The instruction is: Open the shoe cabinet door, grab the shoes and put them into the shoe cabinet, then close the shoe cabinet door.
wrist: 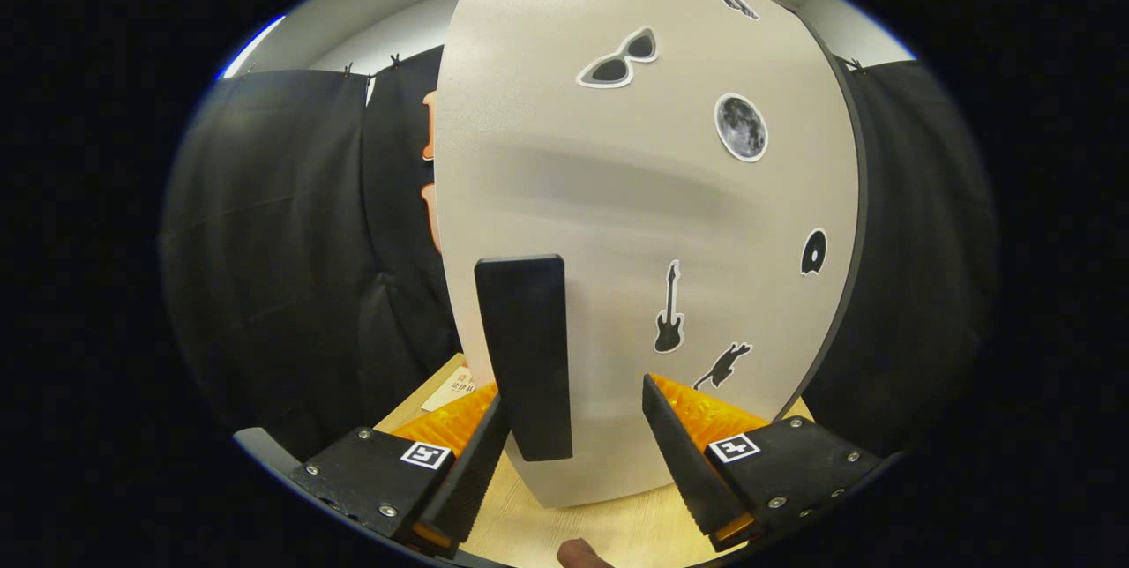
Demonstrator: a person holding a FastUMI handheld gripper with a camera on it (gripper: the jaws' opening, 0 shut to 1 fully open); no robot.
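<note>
A white shoe cabinet (644,198) with several stickers on its door stands close in front of me on a light wooden surface (564,524). Its door looks shut. A tall dark handle (525,356) sticks out of the door near its left edge. My gripper (573,405) is open right at the door, fingers spread. The handle lies between the fingers, close against the left finger (476,462), while the right finger (679,453) stands well apart from it. No finger presses on the handle.
Black cloth walls hang on both sides of the cabinet. A small paper card (454,389) lies on the wooden surface left of the cabinet. A fingertip (582,555) of a person shows just below the fingers.
</note>
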